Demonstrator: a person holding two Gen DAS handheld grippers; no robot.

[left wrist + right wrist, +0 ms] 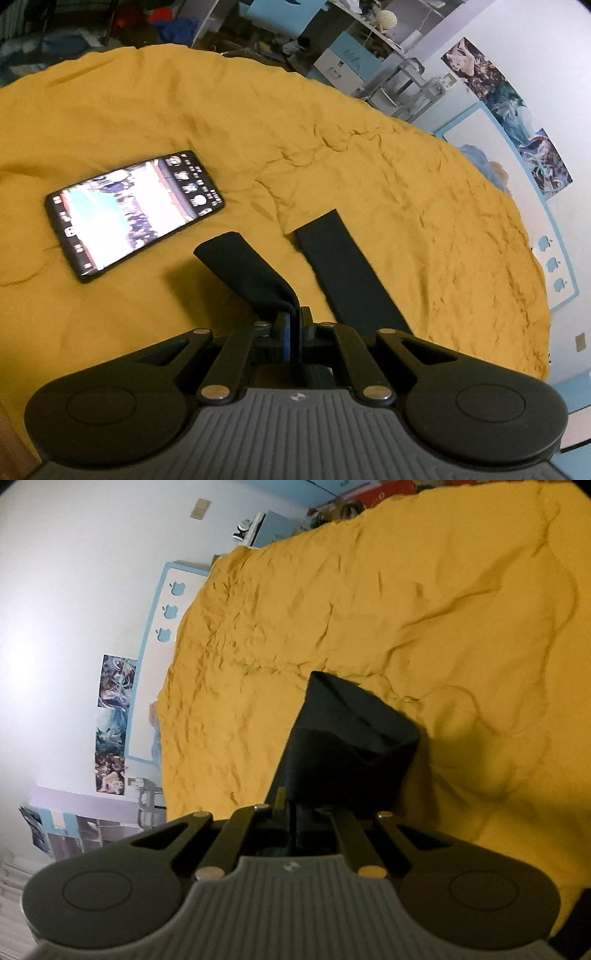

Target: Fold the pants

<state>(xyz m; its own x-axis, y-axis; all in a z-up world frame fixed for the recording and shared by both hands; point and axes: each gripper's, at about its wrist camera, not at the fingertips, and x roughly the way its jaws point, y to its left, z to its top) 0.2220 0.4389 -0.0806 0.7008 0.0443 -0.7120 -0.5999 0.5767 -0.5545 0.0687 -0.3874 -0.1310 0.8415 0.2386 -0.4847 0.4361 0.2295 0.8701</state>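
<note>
The black pants [255, 273] hang from my left gripper [295, 325], which is shut on the fabric of one leg. The other leg [340, 269] hangs beside it, over the yellow bedspread [332, 147]. In the right wrist view my right gripper [295, 812] is shut on the pants' waistband end [351, 746], which droops open above the yellow bedspread [443, 609]. Both grippers hold the pants lifted; the middle of the garment is hidden below the grippers.
A phone [135, 214] with its screen lit lies on the bedspread left of the pants. Shelves and clutter [369, 48] stand beyond the bed's far edge. A wall with posters [517, 122] and a blue-framed headboard [162, 627] border the bed.
</note>
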